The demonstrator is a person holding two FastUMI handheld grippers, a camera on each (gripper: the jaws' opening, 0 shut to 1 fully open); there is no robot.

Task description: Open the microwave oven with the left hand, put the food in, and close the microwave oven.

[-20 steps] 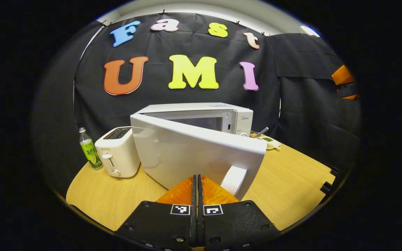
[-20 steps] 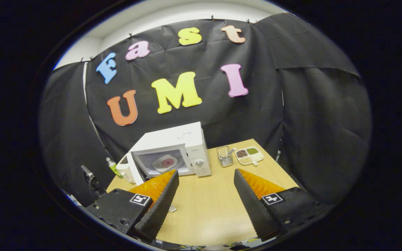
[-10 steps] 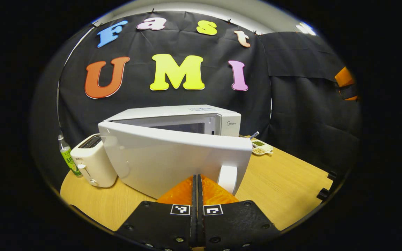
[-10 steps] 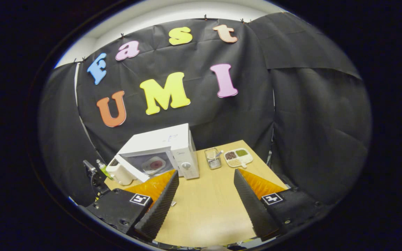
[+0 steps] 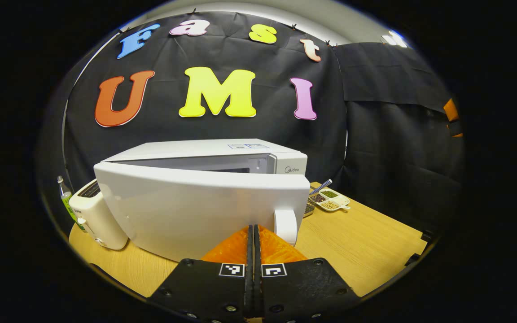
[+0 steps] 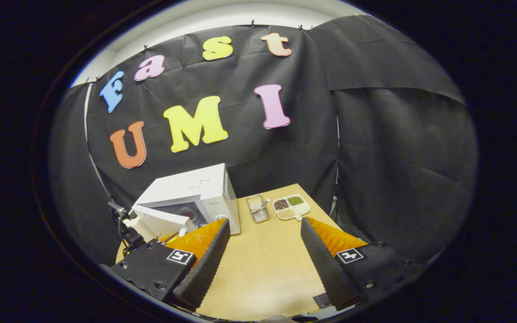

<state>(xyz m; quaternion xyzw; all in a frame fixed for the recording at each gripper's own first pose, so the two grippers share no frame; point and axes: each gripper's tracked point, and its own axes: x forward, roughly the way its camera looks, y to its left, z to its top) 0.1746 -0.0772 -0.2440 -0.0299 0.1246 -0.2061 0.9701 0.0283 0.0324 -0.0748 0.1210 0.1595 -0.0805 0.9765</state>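
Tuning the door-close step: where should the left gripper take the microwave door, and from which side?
Judging by its shape, the white handle at the free edge of the microwave door is best. It stands vertical and proud of the panel, so spread the fingers sideways and come from the front. The left gripper sits shut just beside it now.

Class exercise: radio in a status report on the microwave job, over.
Left gripper shut, at the door. Right gripper open, empty. Door ajar, food inside. Nothing in its way.
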